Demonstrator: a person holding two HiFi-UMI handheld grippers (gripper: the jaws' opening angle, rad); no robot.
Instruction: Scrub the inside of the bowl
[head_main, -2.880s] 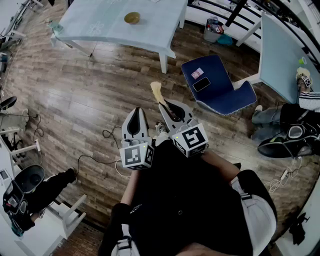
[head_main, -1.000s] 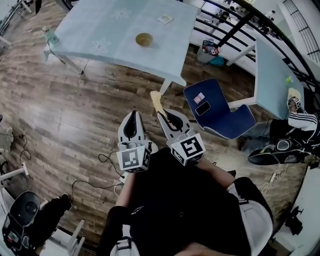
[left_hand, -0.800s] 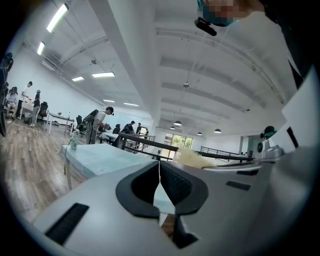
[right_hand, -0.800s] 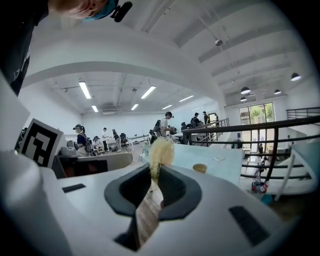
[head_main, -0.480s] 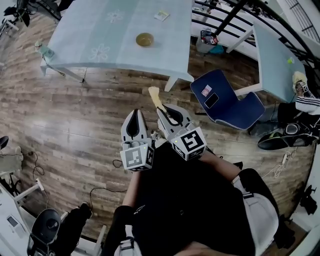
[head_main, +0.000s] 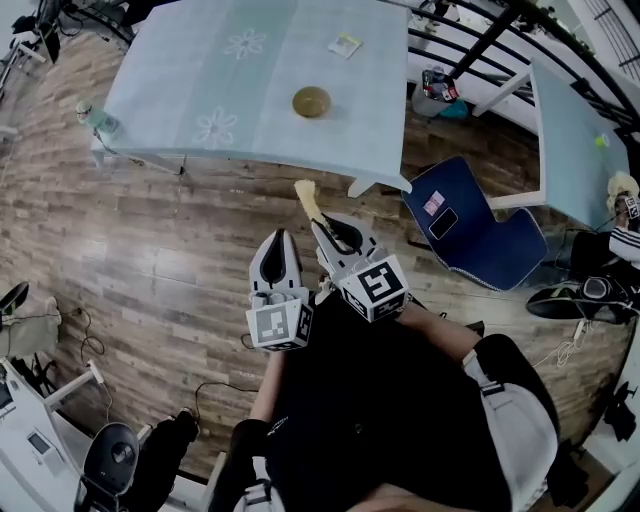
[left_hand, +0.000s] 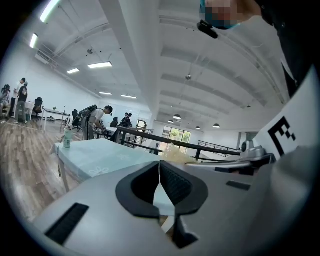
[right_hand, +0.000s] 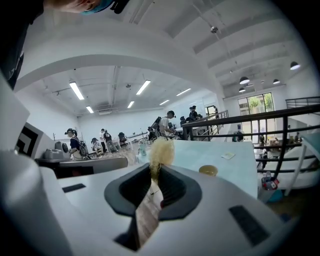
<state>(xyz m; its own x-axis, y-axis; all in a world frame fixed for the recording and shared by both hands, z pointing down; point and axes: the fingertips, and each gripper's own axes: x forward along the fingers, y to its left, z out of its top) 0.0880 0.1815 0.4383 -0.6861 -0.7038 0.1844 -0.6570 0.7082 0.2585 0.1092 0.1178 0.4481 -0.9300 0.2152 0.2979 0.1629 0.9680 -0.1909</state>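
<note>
Wood-plank floor w/ pale-blue flower-print table (head_main: 250, 80) as ref. Left gripper (head_main: 278, 238): short of table's near edge, jaws together, nothing between. Straw-coloured fibrous scrubber on flat handle (head_main: 304, 195): clamped in right gripper (head_main: 322, 230), also short of that edge. Small round ochre bowl (head_main: 311, 101): on table, mid-top, well apart from both. Prob. light, rigid, smooth; likely to skid, so pinch rim w/ left gripper while scrubbing.
</note>
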